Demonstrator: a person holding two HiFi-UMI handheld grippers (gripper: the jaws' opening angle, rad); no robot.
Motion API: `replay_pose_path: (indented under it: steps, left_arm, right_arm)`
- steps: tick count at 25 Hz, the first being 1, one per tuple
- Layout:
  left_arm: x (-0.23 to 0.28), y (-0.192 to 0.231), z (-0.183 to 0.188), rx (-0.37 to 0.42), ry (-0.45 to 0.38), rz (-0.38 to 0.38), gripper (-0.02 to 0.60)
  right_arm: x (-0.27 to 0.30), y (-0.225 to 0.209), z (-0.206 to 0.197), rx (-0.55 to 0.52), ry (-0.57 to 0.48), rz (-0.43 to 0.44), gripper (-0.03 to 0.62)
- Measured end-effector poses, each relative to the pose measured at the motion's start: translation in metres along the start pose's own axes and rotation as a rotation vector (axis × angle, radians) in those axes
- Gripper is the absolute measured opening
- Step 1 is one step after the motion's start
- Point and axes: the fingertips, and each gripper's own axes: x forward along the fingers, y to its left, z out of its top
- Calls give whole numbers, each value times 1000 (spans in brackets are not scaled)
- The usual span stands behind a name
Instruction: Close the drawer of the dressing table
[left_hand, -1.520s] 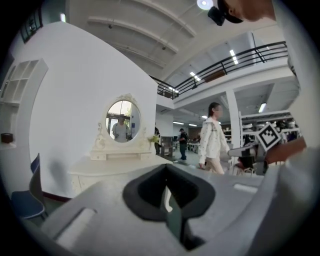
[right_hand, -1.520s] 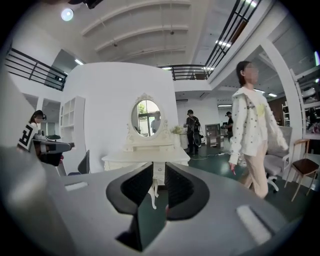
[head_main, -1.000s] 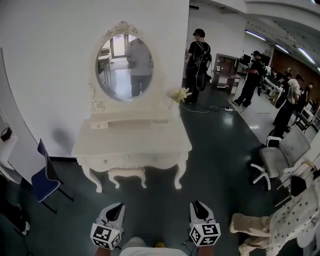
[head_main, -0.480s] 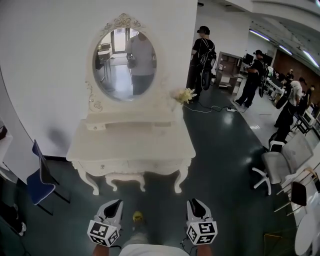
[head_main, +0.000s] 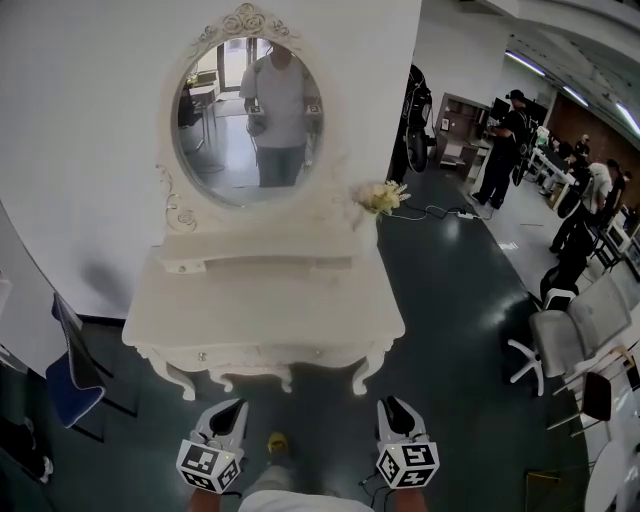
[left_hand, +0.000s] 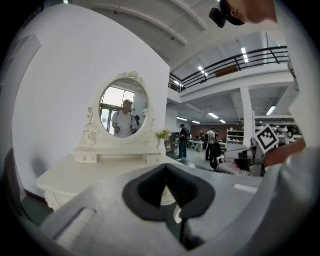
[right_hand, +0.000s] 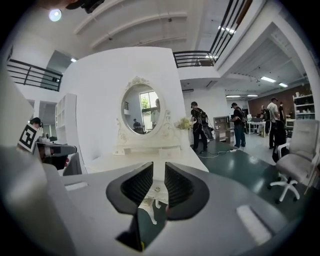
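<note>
dressing table (head_main: 262, 305), mirror (head_main: 248, 120) on its back, flowers (head_main: 382, 197) at right rear corner, chair (head_main: 65, 372) left of it, left gripper (head_main: 235, 409) and right gripper (head_main: 392, 406) before it.

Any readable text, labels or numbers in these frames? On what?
None readable.
Cubes on the left gripper and right gripper: black-and-white square marker patterns, no letters or digits.
The white carved dressing table: no print.
The dark background shelf unit: too small to tell.

One dressing table (head_main: 262, 300), one mirror (head_main: 250, 120), one flower bunch (head_main: 383, 197), two grippers (head_main: 233, 408) (head_main: 393, 405).
</note>
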Motion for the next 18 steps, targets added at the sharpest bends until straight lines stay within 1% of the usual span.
replay_pose_path:
  steps: [2,5,9,11,15,18]
  left_arm:
    - [17,22,6,-6,3,-5,-2]
    - [44,52,18,-7,1,-22,-2]
    - [78,89,30,-4,10,-49,-2]
    - [93,107,37,4,10,-58,-2]
    - [117,132,47,17,8,-74,-2]
    - [133,140,49,21,10,-92,-2]
  right_arm:
    - [27,6,9,-16,5,-5,58]
    - [66,12,24,16,-3,-11,58]
    - [114,17,40,-6,-5,-46,58]
    - [136,18,48,14,-18,-54,58]
    - [164,20,55,18,-23,-69,58]
    - [178,18,53,29,-15,-81,58]
